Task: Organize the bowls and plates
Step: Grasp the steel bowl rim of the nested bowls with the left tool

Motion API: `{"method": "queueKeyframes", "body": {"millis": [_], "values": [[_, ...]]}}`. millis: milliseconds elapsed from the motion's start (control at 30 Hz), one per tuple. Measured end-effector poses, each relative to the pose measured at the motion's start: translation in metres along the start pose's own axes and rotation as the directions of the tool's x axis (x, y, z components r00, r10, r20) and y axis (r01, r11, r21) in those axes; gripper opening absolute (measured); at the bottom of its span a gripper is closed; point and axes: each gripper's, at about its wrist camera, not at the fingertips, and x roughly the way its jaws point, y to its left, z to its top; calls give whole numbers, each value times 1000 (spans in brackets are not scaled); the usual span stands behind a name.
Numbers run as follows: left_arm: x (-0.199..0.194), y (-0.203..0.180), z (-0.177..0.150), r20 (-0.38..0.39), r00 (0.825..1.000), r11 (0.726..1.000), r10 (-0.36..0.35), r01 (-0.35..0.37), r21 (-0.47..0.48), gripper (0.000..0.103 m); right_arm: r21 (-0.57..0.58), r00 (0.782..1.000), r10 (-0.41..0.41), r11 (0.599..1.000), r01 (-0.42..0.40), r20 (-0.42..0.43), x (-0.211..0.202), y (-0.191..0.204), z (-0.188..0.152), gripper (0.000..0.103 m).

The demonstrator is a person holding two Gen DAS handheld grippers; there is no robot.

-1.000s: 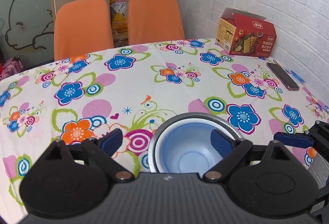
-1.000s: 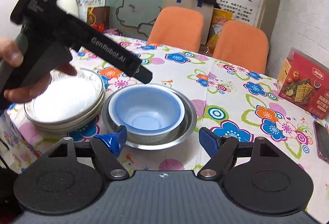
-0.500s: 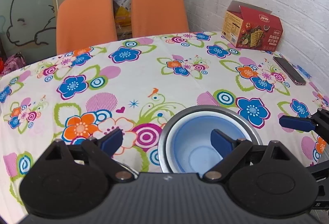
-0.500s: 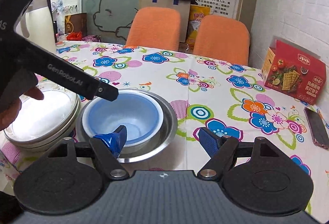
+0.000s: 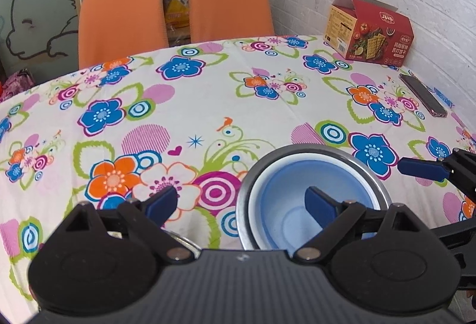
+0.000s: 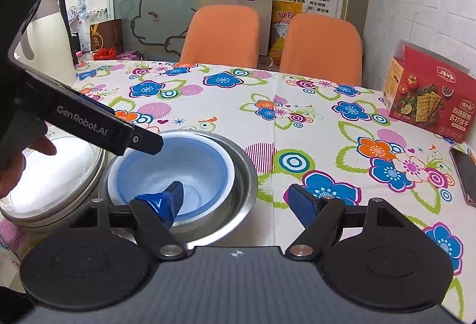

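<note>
A blue bowl (image 6: 175,166) sits nested inside a steel bowl (image 6: 247,175) on the flowered tablecloth (image 6: 297,130). To its left is a stack of white plates (image 6: 53,178). My right gripper (image 6: 236,202) is open. Its left finger hangs over the blue bowl's inside, its right finger stands outside the steel rim, and neither pad touches. My left gripper (image 5: 241,203) is also open and holds nothing, with its right finger over the blue bowl (image 5: 309,193) and its left finger over the cloth. A hand holds the left gripper (image 6: 128,127) above the plates.
A red cracker box (image 5: 369,29) and a dark phone (image 5: 422,95) lie at the table's right side by the white brick wall. Two orange chairs (image 5: 122,17) stand behind the table. A white jug (image 6: 44,35) stands at the far left.
The right gripper has shifted to the right and a little lower, so its left finger now hangs over the blue bowl. The left gripper has barely moved.
</note>
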Motion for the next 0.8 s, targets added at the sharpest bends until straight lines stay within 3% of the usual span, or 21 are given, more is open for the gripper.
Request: {"method": "queueKeyframes", "body": {"millis": [433,733,800], "values": [[30,0,7,-95,994,997,-47,52,52,92,18,999,23,1000,-23,-42,27,0,4,64],[54,2,2,-164,986,998,14,-4,59,92,22,995,28,999,-26,-92,49,-1,-1,64],[55,2,0,-161,987,998,7,3,60,92,38,994,59,998,-56,-87,52,-4,-1,64]]}}
